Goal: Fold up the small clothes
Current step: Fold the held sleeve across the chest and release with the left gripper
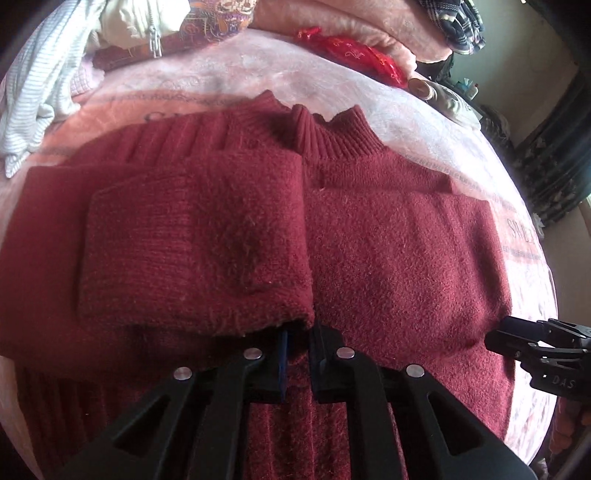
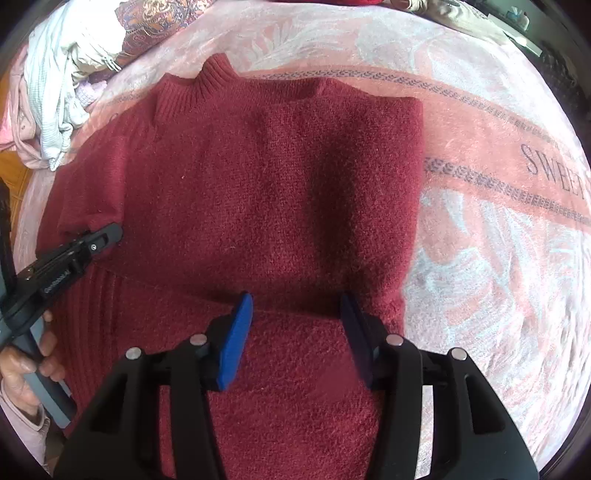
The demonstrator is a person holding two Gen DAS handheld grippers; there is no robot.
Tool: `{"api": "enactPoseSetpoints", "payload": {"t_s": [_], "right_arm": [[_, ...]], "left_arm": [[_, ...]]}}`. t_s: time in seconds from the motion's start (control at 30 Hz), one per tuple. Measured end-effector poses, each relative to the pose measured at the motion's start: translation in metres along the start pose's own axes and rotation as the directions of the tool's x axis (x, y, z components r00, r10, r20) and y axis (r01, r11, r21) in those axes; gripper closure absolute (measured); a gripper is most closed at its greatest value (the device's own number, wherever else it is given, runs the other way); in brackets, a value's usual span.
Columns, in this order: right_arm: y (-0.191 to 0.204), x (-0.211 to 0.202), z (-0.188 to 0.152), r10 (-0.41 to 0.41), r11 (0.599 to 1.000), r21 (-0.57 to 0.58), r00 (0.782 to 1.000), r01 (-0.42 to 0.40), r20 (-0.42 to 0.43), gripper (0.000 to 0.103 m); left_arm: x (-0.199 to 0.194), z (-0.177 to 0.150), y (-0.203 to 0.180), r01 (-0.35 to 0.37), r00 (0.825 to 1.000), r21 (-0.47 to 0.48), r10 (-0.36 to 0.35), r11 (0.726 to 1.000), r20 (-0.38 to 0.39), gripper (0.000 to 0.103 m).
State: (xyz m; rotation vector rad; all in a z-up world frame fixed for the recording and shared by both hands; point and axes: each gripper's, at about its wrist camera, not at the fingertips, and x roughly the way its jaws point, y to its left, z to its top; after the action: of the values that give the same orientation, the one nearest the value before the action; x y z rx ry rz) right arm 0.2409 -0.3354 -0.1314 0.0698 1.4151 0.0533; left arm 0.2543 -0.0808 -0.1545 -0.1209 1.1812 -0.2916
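Left gripper (image 1: pixel 299 354): black two-finger tongs, jaws almost together; folded sleeve edge lies at the tips, and whether it is pinched cannot be told.
Right gripper (image 2: pixel 295 332): blue-padded jaws about half apart, pointing down over the knit, nothing between the pads.
Dark red fuzzy knit sweater (image 1: pixel 388 251): spread flat on the bed, ribbed collar away from the cameras, one sleeve (image 1: pixel 192 240) folded across the chest.
Left view only: red patterned cloth (image 1: pixel 354 51), dark plaid fabric (image 1: pixel 458 22), and the right gripper at the sweater's edge.
Right view only: hand (image 2: pixel 26 365) on the left gripper's grey handle.
Surface: pink and white fleece blanket (image 2: pixel 480 206) with lettering.
Room: heap of pale clothes (image 2: pixel 62 66) at the blanket's far corner.
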Motion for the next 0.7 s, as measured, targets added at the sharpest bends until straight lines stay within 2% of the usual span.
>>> {"api": "enactPoseSetpoints", "payload": {"t_s": [0.1, 0.17, 0.23, 0.3, 0.37, 0.43, 0.5, 0.57, 0.63, 0.7], "right_arm": [[0.007, 0.003, 0.003, -0.023, 1.0, -0.012, 1.0, 0.023, -0.009, 0.05], [0.014, -0.003, 0.007, -0.012, 1.0, -0.009, 1.0, 0.012, 0.001, 0.05], [0.022, -0.016, 0.011, 0.006, 1.0, -0.008, 1.0, -0.005, 0.027, 0.051], [0.036, -0.029, 0.017, 0.039, 0.999, -0.015, 0.998, -0.038, 0.055, 0.051], [0.055, -0.038, 0.023, 0.088, 0.996, -0.035, 0.993, -0.085, 0.073, 0.051], [0.085, -0.045, 0.031, 0.121, 0.991, -0.07, 0.989, -0.115, 0.089, 0.051], [0.119, -0.044, 0.04, 0.158, 0.982, -0.116, 0.984, -0.148, 0.085, 0.051], [0.152, -0.038, 0.052, 0.194, 0.97, -0.159, 0.979, -0.182, 0.061, 0.051], [0.189, -0.027, 0.06, 0.22, 0.957, -0.203, 0.975, -0.209, 0.035, 0.051], [0.214, -0.015, 0.07, 0.23, 0.949, -0.223, 0.973, -0.221, 0.017, 0.052]], "left_arm": [[-0.021, 0.004, 0.002, 0.043, 0.999, -0.009, -0.043, 0.999, -0.012, 0.089], [-0.043, 0.01, 0.008, 0.08, 0.997, -0.019, -0.08, 0.997, -0.013, 0.077], [-0.073, 0.017, 0.019, 0.103, 0.994, -0.023, -0.103, 0.994, 0.02, 0.051], [-0.104, 0.027, 0.036, 0.121, 0.99, -0.038, -0.118, 0.992, 0.079, 0.043], [-0.129, 0.036, 0.06, 0.134, 0.983, -0.077, -0.123, 0.988, 0.134, 0.042], [-0.138, 0.044, 0.083, 0.064, 0.987, -0.119, -0.045, 0.991, 0.157, 0.039], [-0.132, 0.047, 0.112, -0.004, 0.991, -0.174, 0.028, 0.985, 0.135, 0.039], [-0.112, 0.043, 0.144, -0.063, 0.993, -0.252, 0.085, 0.966, 0.08, 0.04], [-0.091, 0.034, 0.174, -0.096, 0.994, -0.309, 0.105, 0.946, 0.013, 0.044], [-0.073, 0.022, 0.195, -0.146, 0.989, -0.325, 0.14, 0.935, -0.043, 0.047]]}}
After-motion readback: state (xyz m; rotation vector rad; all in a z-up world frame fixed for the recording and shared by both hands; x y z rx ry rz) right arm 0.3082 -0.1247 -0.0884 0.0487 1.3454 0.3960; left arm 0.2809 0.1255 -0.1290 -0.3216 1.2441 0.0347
